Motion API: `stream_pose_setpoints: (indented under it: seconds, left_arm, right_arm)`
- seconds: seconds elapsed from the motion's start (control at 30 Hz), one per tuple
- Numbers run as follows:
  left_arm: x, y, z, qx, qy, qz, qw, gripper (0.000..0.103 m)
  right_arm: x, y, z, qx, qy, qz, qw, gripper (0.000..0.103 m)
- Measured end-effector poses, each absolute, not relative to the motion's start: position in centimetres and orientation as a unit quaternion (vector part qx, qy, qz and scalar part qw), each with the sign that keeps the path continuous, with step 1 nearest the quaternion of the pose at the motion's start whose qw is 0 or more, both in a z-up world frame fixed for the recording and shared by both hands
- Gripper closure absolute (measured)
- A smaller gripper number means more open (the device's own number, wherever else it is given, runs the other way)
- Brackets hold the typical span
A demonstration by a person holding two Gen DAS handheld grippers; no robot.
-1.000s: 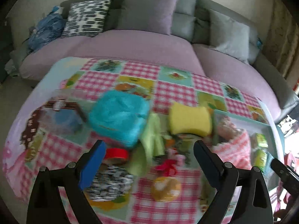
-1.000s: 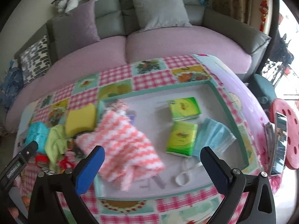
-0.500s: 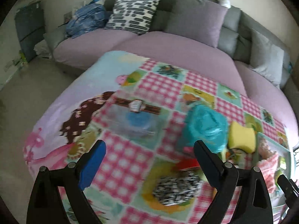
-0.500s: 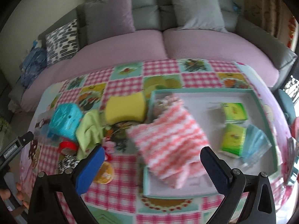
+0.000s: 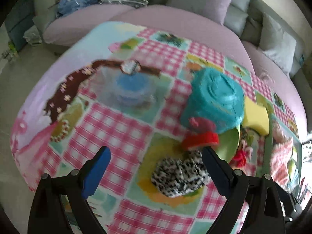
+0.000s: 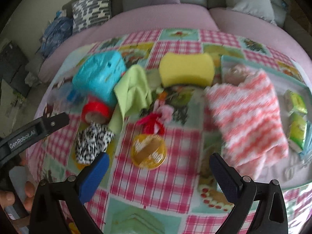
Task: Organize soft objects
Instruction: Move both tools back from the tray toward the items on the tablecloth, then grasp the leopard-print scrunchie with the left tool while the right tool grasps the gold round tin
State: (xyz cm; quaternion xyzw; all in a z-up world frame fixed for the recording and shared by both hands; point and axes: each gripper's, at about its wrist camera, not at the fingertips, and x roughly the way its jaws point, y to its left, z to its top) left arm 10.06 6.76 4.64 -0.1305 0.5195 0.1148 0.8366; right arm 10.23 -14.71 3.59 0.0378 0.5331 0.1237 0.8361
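— Inspector: What is lying on the tabletop point(image 6: 156, 175)?

— Operator: The striped pink towel point(image 6: 247, 117) is lying over the tray point(image 6: 263, 60) edge. The teal bundle point(image 6: 99, 76), yellow sponge point(image 6: 186, 68) and green cloth point(image 6: 132, 91) are sitting left of it.

— Inspector: Your grippers?

— Operator: I am holding my left gripper point(image 5: 154, 167) spread apart over the black-and-white pouch point(image 5: 179, 173), my right gripper point(image 6: 158, 173) apart, gripping nothing.

blurred: clear container point(image 5: 131, 85) | edge-cut: tissue packs point(image 6: 297, 115)
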Motion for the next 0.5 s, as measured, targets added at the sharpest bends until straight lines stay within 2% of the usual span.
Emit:
stream_pose_setpoints:
  seconds: [0.37, 0.5]
  left_arm:
    - [10.6, 4.9, 2.7, -0.119, 0.552, 0.090, 0.821, 0.008]
    - [10.9, 4.1, 2.3, -0.103, 0.557, 0.083, 0.820, 0.008]
  right_arm:
    - [10.5, -13.0, 1.4, 0.004, 0.556, 0.137, 0.820, 0.000]
    - [10.8, -12.6, 0.9, -0.008, 0.561, 0.137, 0.816, 0.006]
